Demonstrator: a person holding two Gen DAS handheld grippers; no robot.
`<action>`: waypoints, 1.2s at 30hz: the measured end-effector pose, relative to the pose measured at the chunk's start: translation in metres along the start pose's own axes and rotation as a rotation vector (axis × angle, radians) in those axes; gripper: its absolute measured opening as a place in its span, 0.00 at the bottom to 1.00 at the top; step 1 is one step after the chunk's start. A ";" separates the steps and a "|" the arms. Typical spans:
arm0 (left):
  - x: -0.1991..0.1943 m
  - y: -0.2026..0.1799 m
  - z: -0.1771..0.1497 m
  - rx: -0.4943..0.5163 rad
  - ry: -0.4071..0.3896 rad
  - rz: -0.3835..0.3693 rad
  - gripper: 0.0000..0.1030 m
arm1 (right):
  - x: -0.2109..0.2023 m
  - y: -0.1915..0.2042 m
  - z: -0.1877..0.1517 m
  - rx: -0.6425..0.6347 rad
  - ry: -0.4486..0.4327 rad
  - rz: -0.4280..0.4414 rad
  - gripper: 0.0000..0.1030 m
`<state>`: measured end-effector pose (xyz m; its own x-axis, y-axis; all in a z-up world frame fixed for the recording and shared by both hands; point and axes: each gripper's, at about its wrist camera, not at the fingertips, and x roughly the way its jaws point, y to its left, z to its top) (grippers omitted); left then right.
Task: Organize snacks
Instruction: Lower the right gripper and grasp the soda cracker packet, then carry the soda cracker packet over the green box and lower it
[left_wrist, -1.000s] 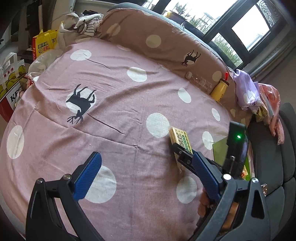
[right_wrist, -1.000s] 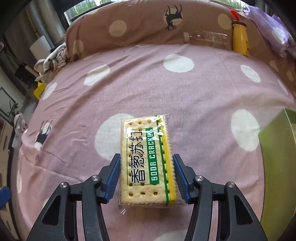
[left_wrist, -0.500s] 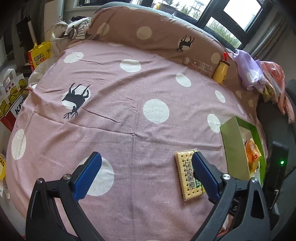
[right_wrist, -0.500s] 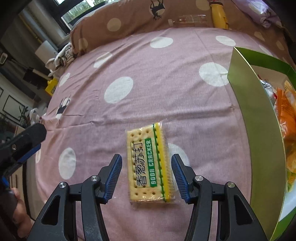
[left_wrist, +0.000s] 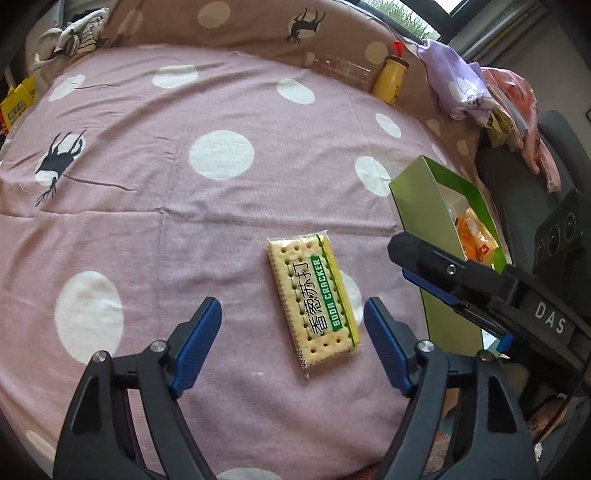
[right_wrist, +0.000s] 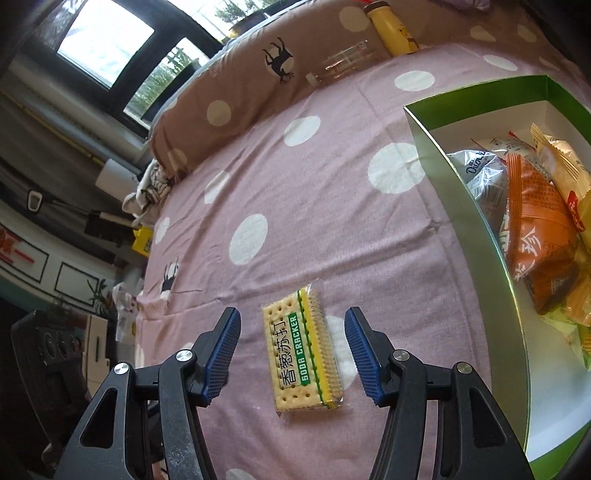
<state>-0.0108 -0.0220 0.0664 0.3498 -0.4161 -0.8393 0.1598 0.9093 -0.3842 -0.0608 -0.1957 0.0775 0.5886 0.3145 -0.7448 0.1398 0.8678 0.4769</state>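
1. Pink polka-dot bedspread (left_wrist: 147, 236) carries everything.
2. Left gripper (left_wrist: 292, 334), jaws closing, empty, straddles the soda cracker packet (left_wrist: 314, 295), its long axis running near-to-far.
3. Right gripper (right_wrist: 291, 352), jaws opening, hangs over it, untouching.
4. Green snack box (right_wrist: 480, 236) sits right.

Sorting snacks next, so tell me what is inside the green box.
The green box holds an orange packet, a silver-blue packet and yellow packets. Whatever lies beneath them is covered.

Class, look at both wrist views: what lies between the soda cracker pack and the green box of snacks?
Only bare spotted bedsheet separates the soda cracker pack from the green box; the right wrist view shows it best.
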 end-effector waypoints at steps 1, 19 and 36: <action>0.003 -0.002 -0.001 0.003 0.007 0.004 0.76 | 0.002 -0.001 -0.001 0.005 0.010 0.016 0.58; 0.046 -0.011 -0.001 -0.023 0.090 -0.062 0.41 | 0.074 -0.011 0.002 0.034 0.216 0.022 0.58; 0.008 -0.044 -0.003 0.071 -0.081 -0.096 0.37 | 0.007 0.010 -0.001 -0.076 -0.030 -0.001 0.58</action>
<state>-0.0180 -0.0654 0.0755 0.4030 -0.5027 -0.7648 0.2602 0.8641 -0.4309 -0.0562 -0.1841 0.0770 0.6119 0.3029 -0.7306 0.0804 0.8951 0.4385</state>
